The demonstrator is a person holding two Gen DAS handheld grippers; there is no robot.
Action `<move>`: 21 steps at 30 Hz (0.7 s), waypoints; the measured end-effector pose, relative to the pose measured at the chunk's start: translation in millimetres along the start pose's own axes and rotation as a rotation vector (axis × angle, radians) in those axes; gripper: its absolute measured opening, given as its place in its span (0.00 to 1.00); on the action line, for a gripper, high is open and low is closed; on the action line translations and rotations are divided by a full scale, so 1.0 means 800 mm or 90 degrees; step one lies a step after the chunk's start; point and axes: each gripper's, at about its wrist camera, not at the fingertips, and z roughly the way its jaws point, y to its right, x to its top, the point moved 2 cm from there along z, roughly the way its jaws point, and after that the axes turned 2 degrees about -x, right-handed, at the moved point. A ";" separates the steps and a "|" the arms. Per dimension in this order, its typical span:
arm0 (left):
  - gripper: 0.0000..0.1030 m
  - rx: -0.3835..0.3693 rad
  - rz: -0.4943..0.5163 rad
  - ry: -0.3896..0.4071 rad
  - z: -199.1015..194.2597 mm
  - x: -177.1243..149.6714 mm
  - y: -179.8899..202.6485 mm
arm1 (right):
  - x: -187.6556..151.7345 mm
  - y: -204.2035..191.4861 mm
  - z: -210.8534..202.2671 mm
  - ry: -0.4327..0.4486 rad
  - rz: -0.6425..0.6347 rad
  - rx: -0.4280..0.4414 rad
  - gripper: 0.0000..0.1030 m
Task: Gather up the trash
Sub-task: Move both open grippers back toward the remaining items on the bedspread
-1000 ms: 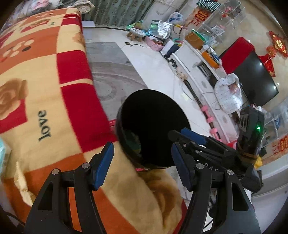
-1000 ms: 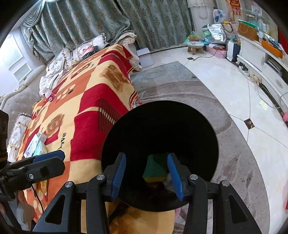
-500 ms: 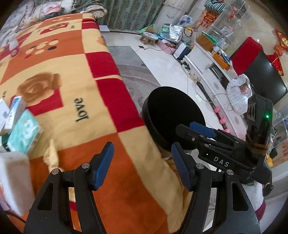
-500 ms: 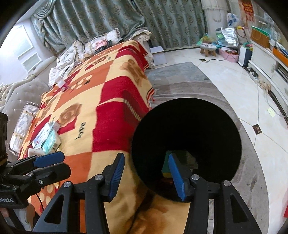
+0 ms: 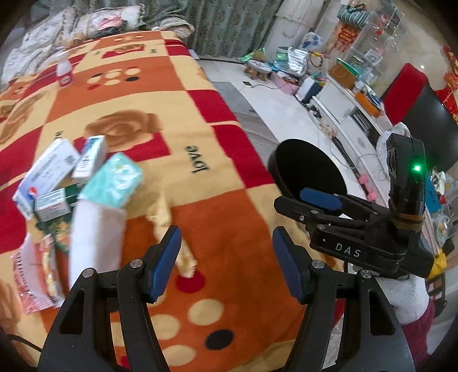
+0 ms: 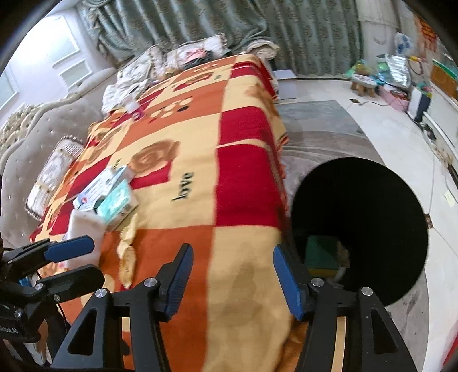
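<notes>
A black round bin [image 6: 357, 200] stands on the floor against the blanket's edge, with a green and yellow sponge [image 6: 320, 254] lying inside. On the checked blanket [image 5: 229, 217] lies a pile: a teal tissue pack [image 5: 114, 180], white boxes [image 5: 48, 168], a white roll [image 5: 97, 231], a snack wrapper [image 5: 37, 271] and a yellowish scrap [image 5: 171, 229]. My left gripper [image 5: 226, 257] hangs open over the blanket beside the scrap, with nothing between its fingers. My right gripper [image 6: 233, 271] is over the blanket's edge left of the bin; its jaws are opening and hold nothing.
A small white bottle [image 5: 64, 73] stands far back on the blanket. Cushions and curtains [image 6: 257, 25] line the far end. A grey rug [image 6: 320, 126] and pale tiles run past the bin toward a white TV unit [image 5: 343, 106] with clutter.
Both grippers have swung away from the bin toward the pile on the blanket. The green sponge seen between the right fingers now lies in the bin, and the right jaws stand wider.
</notes>
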 end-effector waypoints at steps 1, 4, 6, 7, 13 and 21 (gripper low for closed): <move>0.63 0.004 -0.002 0.002 -0.003 -0.002 -0.004 | 0.000 -0.010 0.003 -0.003 -0.009 0.005 0.54; 0.63 0.017 -0.008 0.005 -0.012 -0.008 -0.021 | 0.000 -0.033 0.010 -0.011 -0.030 0.016 0.55; 0.63 0.021 -0.012 0.006 -0.018 -0.012 -0.033 | -0.001 -0.045 0.013 -0.016 -0.041 0.022 0.56; 0.63 0.023 -0.013 0.006 -0.022 -0.015 -0.040 | -0.002 -0.053 0.016 -0.019 -0.049 0.026 0.56; 0.63 0.049 -0.014 0.011 -0.046 -0.033 -0.083 | -0.008 -0.090 0.027 -0.037 -0.078 0.049 0.56; 0.63 0.072 -0.043 -0.002 -0.047 -0.050 -0.133 | -0.021 -0.145 0.059 -0.073 -0.118 0.095 0.58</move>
